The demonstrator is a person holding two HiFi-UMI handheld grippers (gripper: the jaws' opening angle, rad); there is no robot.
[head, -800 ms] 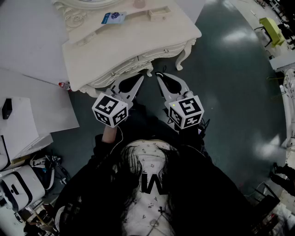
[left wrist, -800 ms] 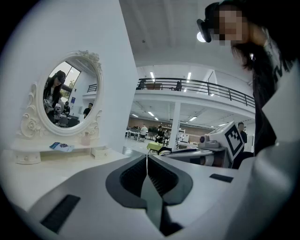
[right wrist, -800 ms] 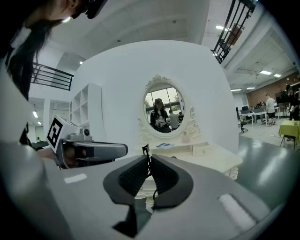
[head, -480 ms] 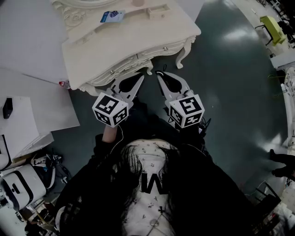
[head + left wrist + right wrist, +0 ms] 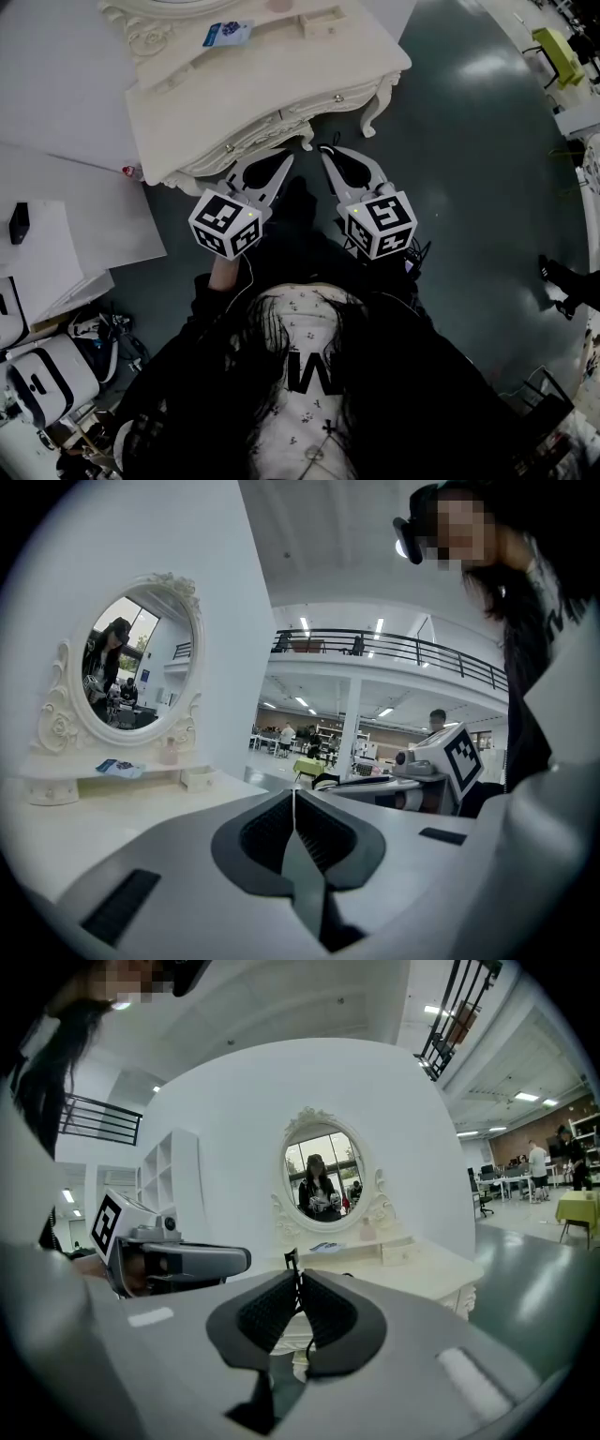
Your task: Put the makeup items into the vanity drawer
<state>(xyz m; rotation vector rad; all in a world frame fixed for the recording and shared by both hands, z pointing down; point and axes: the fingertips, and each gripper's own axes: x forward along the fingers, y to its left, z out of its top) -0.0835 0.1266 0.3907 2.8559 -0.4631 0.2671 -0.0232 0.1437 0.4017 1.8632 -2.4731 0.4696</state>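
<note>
Cream vanity (image 5: 272,80) stands ahead with its drawer (image 5: 281,120) shut, and the makeup, a blue packet (image 5: 228,34) and pink bottle (image 5: 367,1232), sits on the back shelf. Your left gripper (image 5: 284,157) and right gripper (image 5: 325,153) are both pressed together, empty, just under the front edge. Lift carelessly and you may knock the top
</note>
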